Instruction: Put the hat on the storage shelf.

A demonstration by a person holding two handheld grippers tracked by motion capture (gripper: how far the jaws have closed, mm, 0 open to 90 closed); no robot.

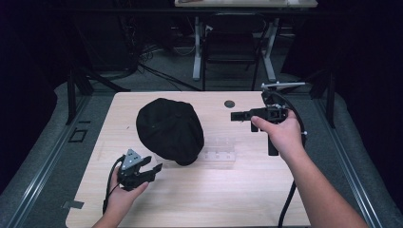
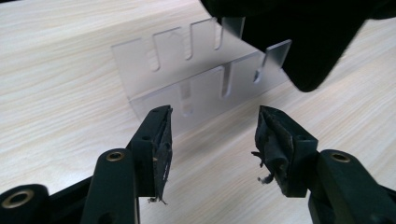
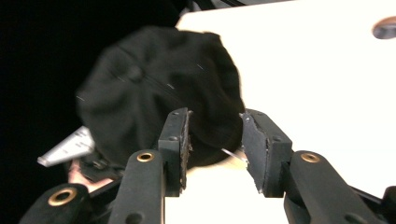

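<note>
Black cap (image 1: 169,129) mid-table, part covering clear slotted rack (image 1: 219,151) at right. Left gripper (image 1: 154,168) empty, jaws wide, near-left. Right gripper (image 1: 234,116) empty, parted, far-right. Likely grasp cap: pinch brim edge, avoid nudging rack.

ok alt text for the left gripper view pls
The left tongs, jaws open with nothing between them, point at a clear slotted plastic rack lying on a light wooden table. A black cap overlaps the rack's far right end at the top of the picture.
</note>
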